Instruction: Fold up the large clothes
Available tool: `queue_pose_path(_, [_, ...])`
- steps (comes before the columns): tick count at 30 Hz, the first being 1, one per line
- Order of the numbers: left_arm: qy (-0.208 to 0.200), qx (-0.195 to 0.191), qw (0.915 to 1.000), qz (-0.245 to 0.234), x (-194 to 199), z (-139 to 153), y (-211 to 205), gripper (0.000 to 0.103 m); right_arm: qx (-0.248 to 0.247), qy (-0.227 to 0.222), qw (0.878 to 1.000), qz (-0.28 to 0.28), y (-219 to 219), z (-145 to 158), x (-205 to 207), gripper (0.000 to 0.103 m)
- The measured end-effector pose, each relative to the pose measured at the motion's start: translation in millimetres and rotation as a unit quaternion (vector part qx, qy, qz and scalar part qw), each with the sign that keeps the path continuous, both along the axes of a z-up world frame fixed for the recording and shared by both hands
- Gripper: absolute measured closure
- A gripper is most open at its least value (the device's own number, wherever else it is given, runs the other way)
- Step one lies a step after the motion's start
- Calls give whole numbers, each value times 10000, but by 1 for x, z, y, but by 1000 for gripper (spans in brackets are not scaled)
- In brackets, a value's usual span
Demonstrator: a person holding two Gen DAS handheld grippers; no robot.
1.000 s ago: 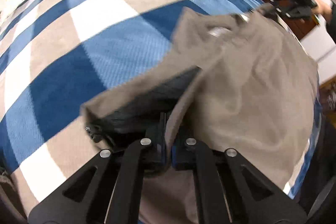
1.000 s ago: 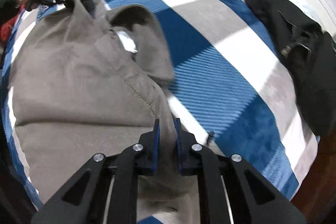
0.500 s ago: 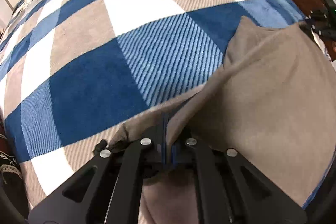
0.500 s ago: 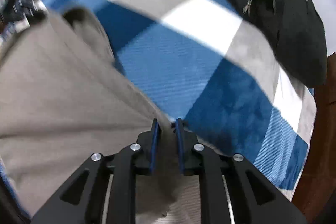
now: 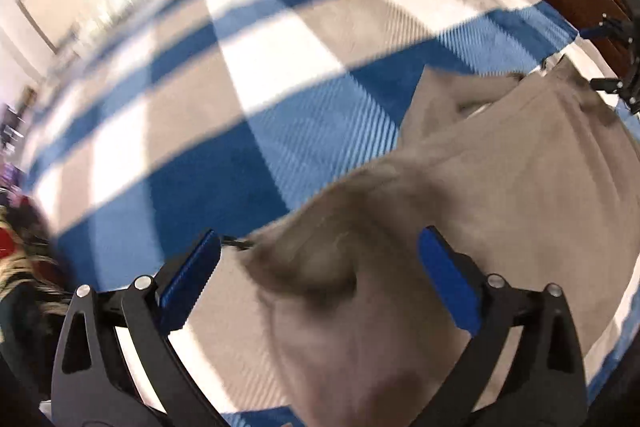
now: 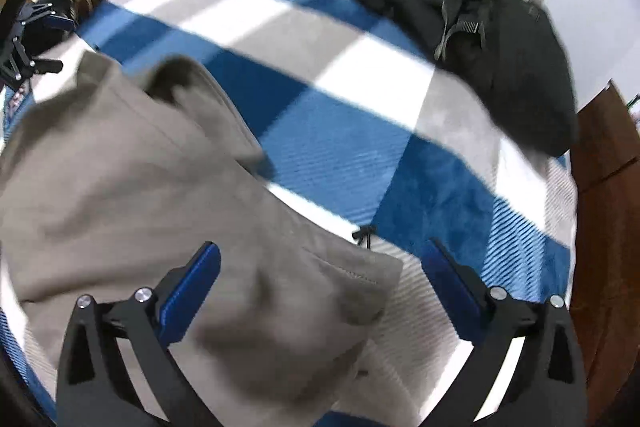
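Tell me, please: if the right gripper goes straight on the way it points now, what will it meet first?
Most likely the beige garment: the right gripper, its jaws opening, has the corner of the cloth lying loose between them. The checked blanket lies beyond it. Depth is hard to judge here.

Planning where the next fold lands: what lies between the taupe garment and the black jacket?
Only bare checked blanket separates the taupe garment from the black jacket, shown in the right wrist view.

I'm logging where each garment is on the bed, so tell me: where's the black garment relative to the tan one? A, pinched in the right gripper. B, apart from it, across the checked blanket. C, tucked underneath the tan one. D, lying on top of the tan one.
B: the black garment lies at the far side of the checked blanket, with bare blanket between it and the tan garment.
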State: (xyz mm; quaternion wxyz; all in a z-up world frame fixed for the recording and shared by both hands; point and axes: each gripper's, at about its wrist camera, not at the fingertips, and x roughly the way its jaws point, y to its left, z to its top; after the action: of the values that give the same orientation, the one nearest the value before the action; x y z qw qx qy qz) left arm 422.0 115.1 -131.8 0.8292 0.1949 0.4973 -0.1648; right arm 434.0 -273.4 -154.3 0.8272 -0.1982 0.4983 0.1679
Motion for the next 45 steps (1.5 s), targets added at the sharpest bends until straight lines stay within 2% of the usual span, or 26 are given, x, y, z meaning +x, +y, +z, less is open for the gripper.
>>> queue_pose_path(5, [-536, -235, 9982, 108, -58, 42, -13, 7, 694, -82, 9976, 9, 29, 43, -38, 5])
queue_pose_path(7, [-635, -372, 9970, 236, -82, 49, -20, 7, 978, -96, 9950, -173, 43, 49, -60, 5])
queue_pose_path(9, [-637, -504, 9960, 367, -106, 47, -29, 7, 1359, 108, 9897, -444, 54, 43, -80, 5])
queue_pose_path(12, [-427, -835, 9937, 617, -139, 29, -40, 7, 1925, 543, 9770, -740, 62, 19, -107, 5])
queue_pose_path(16, [-201, -1279, 9869, 959, -162, -2, -42, 7, 2290, 535, 9648, -1175, 63, -18, -134, 5])
queue_pose_path(18, [-77, -1353, 9848, 1088, -165, -21, -41, 7, 2471, 593, 9560, -1465, 57, -40, -142, 5])
queue_pose_path(20, [68, -1374, 9825, 1253, -165, -43, -37, 7, 2530, 513, 9534, -1563, 53, -57, -149, 5])
queue_pose_path(23, [317, -1668, 9760, 1362, -162, -66, -27, 6, 2506, 433, 9537, -1606, 50, -73, -147, 5])
queue_pose_path(25, [335, -1662, 9763, 1346, -161, -74, -25, 6, 2422, 560, 9542, -1662, 51, -86, -142, 5])
queue_pose_path(28, [454, -1457, 9798, 1295, -155, -88, -30, 5, 2448, 720, 9490, -1853, 48, -102, -130, 5])
queue_pose_path(31, [562, -1317, 9812, 1297, -148, -101, -32, 5, 2112, 775, 9551, -1929, 58, -107, -120, 4])
queue_pose_path(33, [506, -1228, 9828, 1285, -149, -96, -34, 5, 1995, 764, 9576, -1931, 63, -105, -122, 4])
queue_pose_path(36, [359, -1170, 9840, 1297, -163, -75, -30, 6, 2127, 622, 9580, -1818, 60, -90, -137, 5])
queue_pose_path(40, [176, -1238, 9827, 1366, -195, -51, -9, 6, 2391, 188, 9563, -1669, 49, -59, -178, 5])
queue_pose_path(42, [106, -1348, 9796, 1485, -210, -41, 8, 6, 2622, 58, 9495, -1724, 41, -49, -197, 5])
queue_pose_path(44, [81, -1573, 9719, 1751, -223, -35, 31, 6, 2840, -75, 9399, -1892, 29, -44, -221, 5])
queue_pose_path(45, [111, -1774, 9646, 1948, -229, -35, 46, 6, 2982, -147, 9324, -2038, 20, -43, -235, 5])
